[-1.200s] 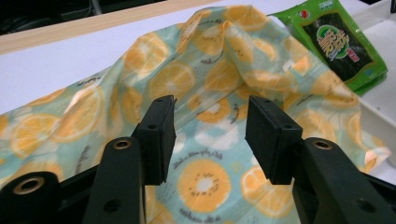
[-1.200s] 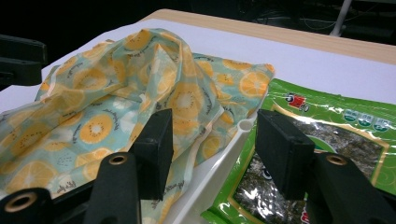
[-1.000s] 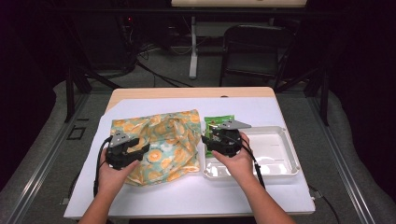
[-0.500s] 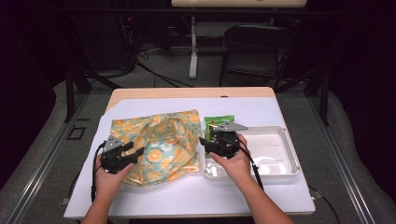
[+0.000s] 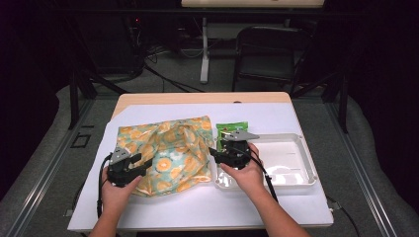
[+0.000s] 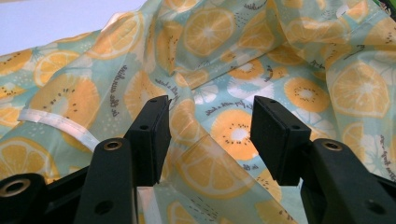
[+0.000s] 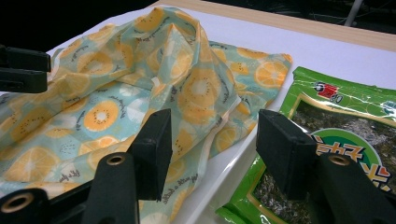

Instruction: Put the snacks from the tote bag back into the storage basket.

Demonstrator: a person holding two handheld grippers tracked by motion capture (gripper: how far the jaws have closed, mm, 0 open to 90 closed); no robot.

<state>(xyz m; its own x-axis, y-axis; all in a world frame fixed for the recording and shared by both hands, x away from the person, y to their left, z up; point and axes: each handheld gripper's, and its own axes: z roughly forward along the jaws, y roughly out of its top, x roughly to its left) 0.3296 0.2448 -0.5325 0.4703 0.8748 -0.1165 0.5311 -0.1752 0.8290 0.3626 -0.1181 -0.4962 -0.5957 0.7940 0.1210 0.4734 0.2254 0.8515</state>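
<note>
Jaws on both grippers gape: left gripper (image 6: 210, 135) over the fruit-print bag (image 5: 165, 153), which stretches lengthwise ahead toward the right gripper (image 7: 212, 149), snack packet (image 7: 336, 135) under its right jaw.

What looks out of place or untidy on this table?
The fruit-print bag lies crumpled and bunched up rather than flat, its right edge draped against the white tray. The green snack packet sits half over the tray's far left rim instead of inside it.
</note>
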